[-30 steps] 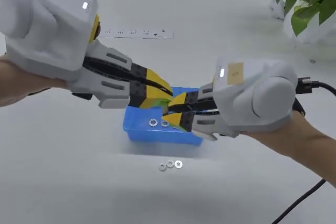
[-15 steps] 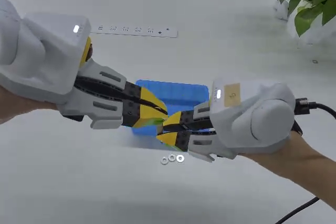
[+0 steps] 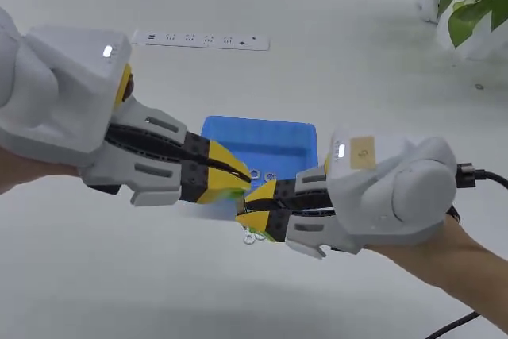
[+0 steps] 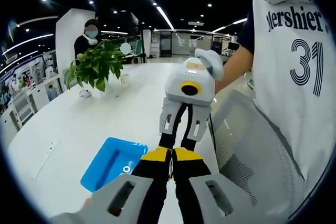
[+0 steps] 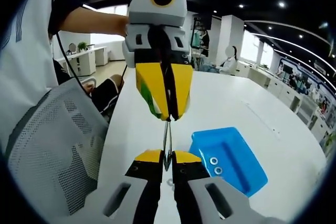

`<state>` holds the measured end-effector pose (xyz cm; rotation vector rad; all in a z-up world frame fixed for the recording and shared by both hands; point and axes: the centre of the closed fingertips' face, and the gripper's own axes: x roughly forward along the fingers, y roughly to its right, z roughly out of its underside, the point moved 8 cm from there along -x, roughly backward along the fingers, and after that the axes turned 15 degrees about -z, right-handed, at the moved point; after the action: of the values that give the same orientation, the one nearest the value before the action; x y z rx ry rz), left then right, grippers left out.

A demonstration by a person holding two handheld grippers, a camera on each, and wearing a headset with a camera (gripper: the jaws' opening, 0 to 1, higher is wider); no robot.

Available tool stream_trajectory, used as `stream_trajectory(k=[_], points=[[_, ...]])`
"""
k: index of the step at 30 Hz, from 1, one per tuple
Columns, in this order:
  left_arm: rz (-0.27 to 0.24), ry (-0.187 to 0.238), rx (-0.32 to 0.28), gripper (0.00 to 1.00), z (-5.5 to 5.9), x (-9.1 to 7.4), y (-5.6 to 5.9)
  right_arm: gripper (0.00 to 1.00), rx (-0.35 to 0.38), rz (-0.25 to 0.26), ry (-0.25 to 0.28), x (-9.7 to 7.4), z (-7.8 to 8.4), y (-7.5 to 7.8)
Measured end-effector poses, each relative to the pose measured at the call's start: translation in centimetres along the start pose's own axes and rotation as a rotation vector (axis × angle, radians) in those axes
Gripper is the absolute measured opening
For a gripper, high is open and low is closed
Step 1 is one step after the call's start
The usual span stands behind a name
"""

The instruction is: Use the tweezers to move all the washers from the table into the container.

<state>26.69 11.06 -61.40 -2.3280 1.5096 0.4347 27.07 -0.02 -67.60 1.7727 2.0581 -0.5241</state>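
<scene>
Both clenched on tweezers [image 5: 167,141] — left gripper [image 3: 236,183], right gripper [image 3: 249,209], shifted off container [image 3: 262,136], over loose washers [image 3: 252,236]

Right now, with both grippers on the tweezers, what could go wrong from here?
The thin tweezers are held by both the left gripper and right gripper, tongs shut; they may twist or slip. The loose washers lie half hidden under the right gripper; a blind poke could scatter them.
</scene>
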Motion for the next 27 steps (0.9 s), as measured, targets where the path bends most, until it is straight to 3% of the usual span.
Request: stream_trajectory(k=[8,19,27], points=[[0.008,0.018,0.008,0.05,-0.2,0.1,0.4,0.07,0.039,-0.008,0.041,0.2,0.3,-0.2],[0.033,0.023,0.028,0.04,0.0,0.5,1.2,0.09,0.024,-0.035,0.042,0.9,0.2,-0.9],[0.028,0.019,0.018,0.05,0.5,0.3,1.0,0.07,0.028,-0.025,0.018,0.8,0.6,-0.9]])
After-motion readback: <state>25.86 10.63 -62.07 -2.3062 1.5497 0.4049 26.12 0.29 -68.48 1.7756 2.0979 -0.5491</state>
